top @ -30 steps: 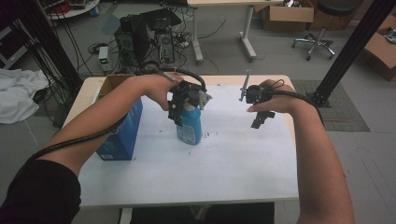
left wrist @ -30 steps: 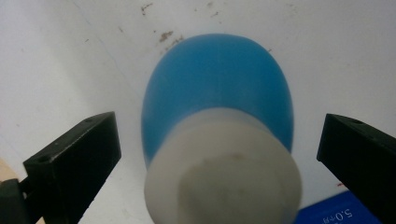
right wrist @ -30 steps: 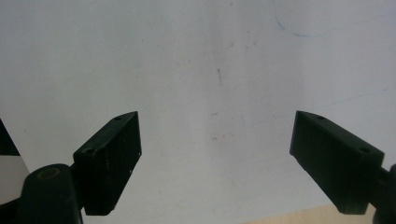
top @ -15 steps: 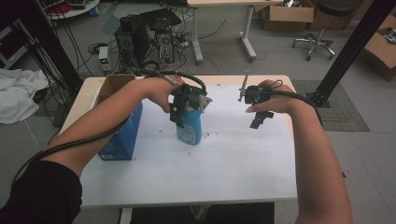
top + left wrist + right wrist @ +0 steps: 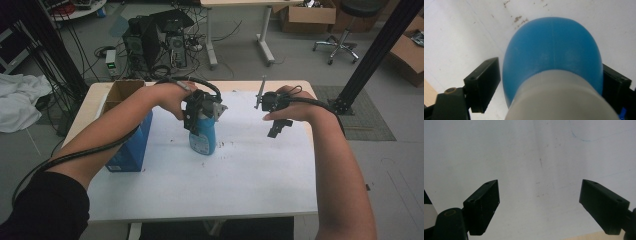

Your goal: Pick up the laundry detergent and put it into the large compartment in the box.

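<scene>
Bottle (image 5: 202, 137) upright, worktop (image 5: 240, 185) centre | left gripper (image 5: 549, 82) fingers straddle its neck, gap at one side | right gripper (image 5: 541, 202) released, right | grip squarely before lifting

right gripper (image 5: 539, 205): jaws stand wide apart, nothing between them | white table (image 5: 531, 152): bare surface beyond the jaws, small dark specks | thin blue pen line (image 5: 586, 139): on the table, far above the right jaw
</scene>
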`<state>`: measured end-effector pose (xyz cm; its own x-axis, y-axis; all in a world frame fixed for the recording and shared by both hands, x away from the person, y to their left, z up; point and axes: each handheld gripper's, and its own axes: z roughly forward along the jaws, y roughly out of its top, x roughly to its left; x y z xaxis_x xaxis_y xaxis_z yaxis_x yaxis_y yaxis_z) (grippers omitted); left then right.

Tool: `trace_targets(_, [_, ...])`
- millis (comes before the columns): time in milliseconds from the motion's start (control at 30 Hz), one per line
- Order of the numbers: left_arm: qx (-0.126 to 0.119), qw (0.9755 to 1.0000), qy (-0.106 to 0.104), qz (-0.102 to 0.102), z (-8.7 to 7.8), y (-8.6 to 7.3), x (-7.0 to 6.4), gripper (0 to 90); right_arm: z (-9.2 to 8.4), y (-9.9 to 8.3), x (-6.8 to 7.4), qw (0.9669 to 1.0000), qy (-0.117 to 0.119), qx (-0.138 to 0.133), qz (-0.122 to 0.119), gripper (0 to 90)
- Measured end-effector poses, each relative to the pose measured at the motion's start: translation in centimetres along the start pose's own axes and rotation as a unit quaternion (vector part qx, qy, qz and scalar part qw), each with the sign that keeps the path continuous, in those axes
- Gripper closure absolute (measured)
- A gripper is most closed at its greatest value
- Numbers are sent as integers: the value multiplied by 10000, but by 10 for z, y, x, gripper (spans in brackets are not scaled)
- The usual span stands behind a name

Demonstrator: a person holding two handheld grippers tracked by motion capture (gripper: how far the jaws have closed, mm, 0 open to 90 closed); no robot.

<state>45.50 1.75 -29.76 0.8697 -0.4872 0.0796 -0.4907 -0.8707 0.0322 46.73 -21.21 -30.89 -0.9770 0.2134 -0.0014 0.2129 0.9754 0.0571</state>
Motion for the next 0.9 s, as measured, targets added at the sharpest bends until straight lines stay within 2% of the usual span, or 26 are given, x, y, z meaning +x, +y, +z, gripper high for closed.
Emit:
trace_targets(67, [42,9999,17,98,0,0,1,203,0,0,0,10000,-3,15,1,168])
trace_targets(200, [116,9999,12,87,1,-1,1,224,1,-1,-1,10000,-3,-3,-2,168])
trace_targets(267, [104,9999,-14,17,1,-1,1,227,2,-1,-1,10000,2,-7,3,168])
trace_targets(400, [104,9999,0,70,0,-2,1,255,3,-2,-1,10000,23,-19,28,168])
trace_targets(533, [47,10000,-37,17,1,-2,0,278,5,-3,-2,10000,14,12,44,168])
trace_targets(600, [82,9999,-48,86,1,-2,1,291,5,-3,-2,10000,22,9,51,168])
trace_targets(700, [91,9999,-96,34,1,-2,0,311,5,-3,-3,10000,25,-6,58,168])
trace_targets(900, [131,9998,-93,72,0,-2,1,325,6,-2,-4,10000,30,0,46,168])
